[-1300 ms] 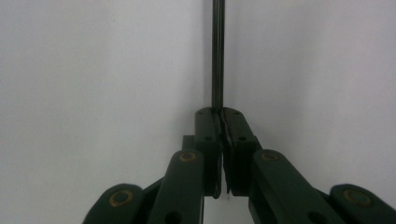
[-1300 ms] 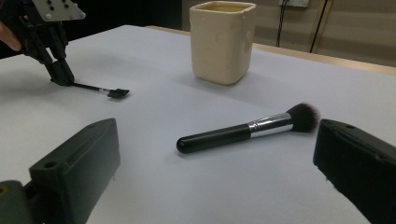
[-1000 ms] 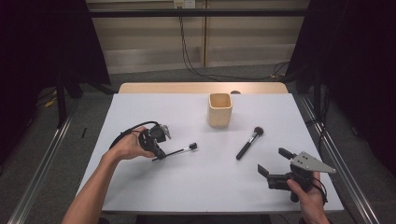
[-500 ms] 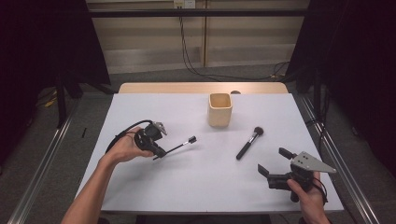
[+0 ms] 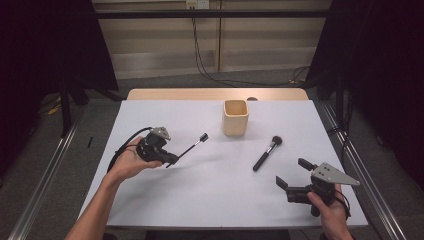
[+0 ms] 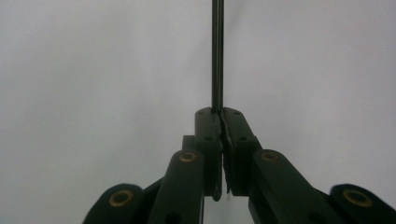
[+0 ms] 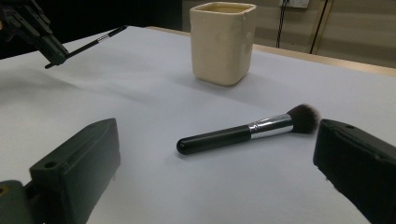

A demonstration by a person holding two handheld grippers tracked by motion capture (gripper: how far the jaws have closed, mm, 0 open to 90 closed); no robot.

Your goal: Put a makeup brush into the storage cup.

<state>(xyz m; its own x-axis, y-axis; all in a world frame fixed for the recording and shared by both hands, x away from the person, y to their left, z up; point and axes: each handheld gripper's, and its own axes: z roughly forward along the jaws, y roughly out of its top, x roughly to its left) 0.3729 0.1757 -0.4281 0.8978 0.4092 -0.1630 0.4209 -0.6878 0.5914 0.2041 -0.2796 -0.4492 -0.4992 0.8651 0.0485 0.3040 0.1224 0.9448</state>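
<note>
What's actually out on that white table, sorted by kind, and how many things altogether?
Thin black brushes: 1, the thin brush clamped in the left gripper
Fluffy makeup brushes: 1, the powder brush lying flat
Cups: 1, the cream cup standing upright
Hand-held grippers: 2, the left one and the right gripper, which is open
Total: 5

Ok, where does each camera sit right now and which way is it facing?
High view: above the person's side, looking forward and down on the table; forearms, both grippers.
Left gripper view: along the left gripper, jaws shut on the thin brush.
Right gripper view: along the right gripper, jaws open, toward the powder brush and cup.
High and right gripper views share cup and both brushes.
</note>
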